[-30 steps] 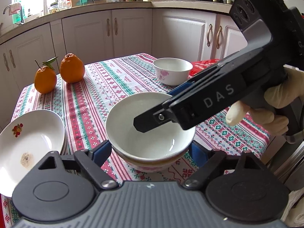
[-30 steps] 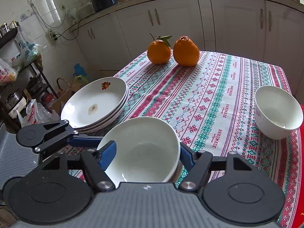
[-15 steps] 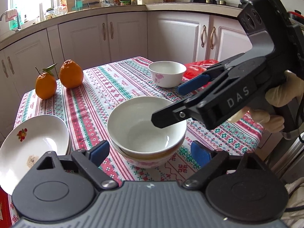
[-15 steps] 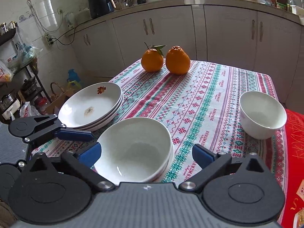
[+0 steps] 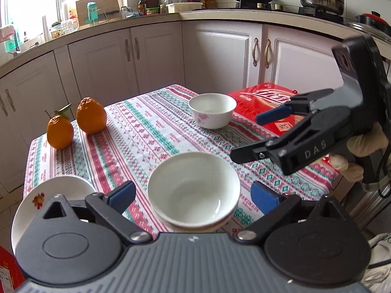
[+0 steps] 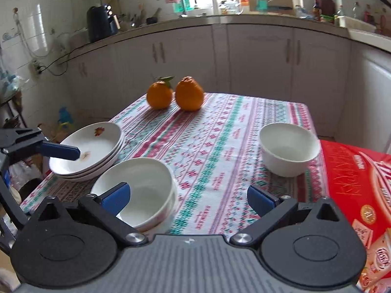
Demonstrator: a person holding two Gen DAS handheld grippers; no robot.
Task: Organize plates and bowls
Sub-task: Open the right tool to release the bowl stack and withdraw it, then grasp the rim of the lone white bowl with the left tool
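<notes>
A stack of white bowls [image 5: 194, 193] [image 6: 146, 190] stands near the table's front edge. My left gripper [image 5: 193, 195] is open, its blue pads either side of the stack and apart from it. My right gripper [image 6: 188, 197] is open and empty, raised to the right of the stack; it shows in the left wrist view [image 5: 259, 134]. A single white bowl [image 5: 212, 109] [image 6: 288, 149] stands farther back beside a red box. A stack of white plates [image 6: 88, 149] [image 5: 51, 195] lies at the left edge.
Two oranges [image 5: 75, 124] [image 6: 176, 95] sit at the far left corner of the patterned tablecloth [image 5: 151, 131]. A red box [image 5: 273, 105] [image 6: 361, 190] lies along the right edge. White kitchen cabinets [image 5: 220, 48] stand behind the table.
Both grippers opened and pulled up and back from the bowl stack, which stays on the table. The right gripper swung to the right, toward the single bowl.
</notes>
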